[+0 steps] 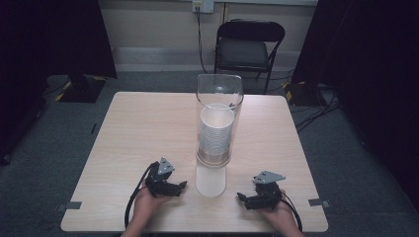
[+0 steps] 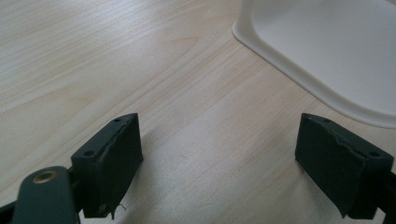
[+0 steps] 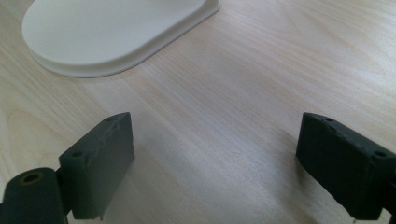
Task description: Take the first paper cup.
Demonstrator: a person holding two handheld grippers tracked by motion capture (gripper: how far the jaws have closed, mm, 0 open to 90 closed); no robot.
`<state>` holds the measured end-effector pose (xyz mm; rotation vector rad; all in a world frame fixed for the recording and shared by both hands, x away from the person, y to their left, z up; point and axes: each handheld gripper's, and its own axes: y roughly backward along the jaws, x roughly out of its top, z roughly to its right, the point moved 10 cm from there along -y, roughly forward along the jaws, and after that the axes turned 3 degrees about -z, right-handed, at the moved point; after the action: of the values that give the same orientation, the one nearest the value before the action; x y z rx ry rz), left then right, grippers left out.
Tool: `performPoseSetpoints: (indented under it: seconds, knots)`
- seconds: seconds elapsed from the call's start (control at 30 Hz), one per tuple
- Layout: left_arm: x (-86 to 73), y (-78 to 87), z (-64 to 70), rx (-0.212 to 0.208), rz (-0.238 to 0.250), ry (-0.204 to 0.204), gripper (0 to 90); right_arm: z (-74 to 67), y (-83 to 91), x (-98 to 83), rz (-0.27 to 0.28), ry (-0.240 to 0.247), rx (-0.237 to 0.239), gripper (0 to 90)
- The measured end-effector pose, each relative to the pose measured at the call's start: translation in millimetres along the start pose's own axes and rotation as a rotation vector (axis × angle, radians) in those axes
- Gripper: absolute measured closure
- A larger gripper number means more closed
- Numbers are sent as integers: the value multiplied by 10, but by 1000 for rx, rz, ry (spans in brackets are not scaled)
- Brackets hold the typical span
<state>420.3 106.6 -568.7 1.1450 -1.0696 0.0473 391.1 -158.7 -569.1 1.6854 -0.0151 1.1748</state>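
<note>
Two grippers — left gripper (image 1: 182, 186) and right gripper (image 1: 240, 197) — spread, empty, flanking the untouched cup dispenser (image 1: 217, 123); nothing begun.

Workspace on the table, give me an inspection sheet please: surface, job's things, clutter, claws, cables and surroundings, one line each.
Surface: light wooden table, tape marks at both near corners.
Job's things: clear tall tube holding a stack of white cups, standing on a white base near the table's front middle.
Clutter: nothing seen.
Claws: left claw and right claw rest low at either side of the base, jaws wide apart, holding nothing.
Cables: a black cable trails from the left claw; more cables lie on the floor at right.
Surroundings: folding chair behind the table, wall socket, dark curtains, grey carpet.
</note>
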Motion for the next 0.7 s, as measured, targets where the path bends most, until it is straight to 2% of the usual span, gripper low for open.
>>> performPoseSetpoints:
  seconds: [0.07, 0.13, 0.2, 0.23, 0.37, 0.4, 0.43, 0.47, 0.5, 0.53, 0.57, 0.6, 0.63, 0.67, 0.7]
  knots:
    - [0, -4, 1, 2, -2, -2, 132, -1, 0, 0, 0, -1, 1, 108]
    - [-8, -8, -14, 29, -12, 26, 105, 0, 0, 0, 0, 0, 1, 108]
    - [-15, -9, -26, 39, -22, 32, 82, -2, 2, -1, -1, -1, 2, 108]
    - [-13, -17, -24, 42, -19, 48, 52, -1, 1, 0, 0, -1, 2, 108]
    - [-40, 9, -33, 43, -26, 38, 50, 0, -1, 1, 0, 1, 4, 106]
    - [-40, 9, -33, 43, -26, 38, 55, 0, -1, 1, 0, 1, 4, 106]
    - [-32, 26, -30, 48, -10, 55, 87, -1, -3, 2, 1, 1, 7, 105]
    - [-10, 39, -30, 47, 2, 49, 155, -1, -3, 3, 1, 2, 7, 106]
    - [13, 56, 0, 21, 12, 54, 232, -1, -3, 2, 1, 2, 7, 105]
    - [13, 56, 0, 21, 12, 54, 229, -1, -3, 2, 1, 2, 7, 105]
    - [105, 109, 80, -30, 69, 51, 173, -1, -2, 1, 0, 0, 6, 105]
    - [105, 109, 80, -30, 69, 51, 173, -1, -2, 1, 0, 0, 6, 105]
    - [151, 144, 105, -28, 82, 33, 193, -1, -2, 1, -1, -1, 6, 105]
    - [250, 211, 207, -65, 111, 0, 202, -1, -2, 1, -1, 0, 7, 105]
    - [250, 211, 207, -65, 111, 0, 210, -1, -2, 1, -1, 0, 7, 105]
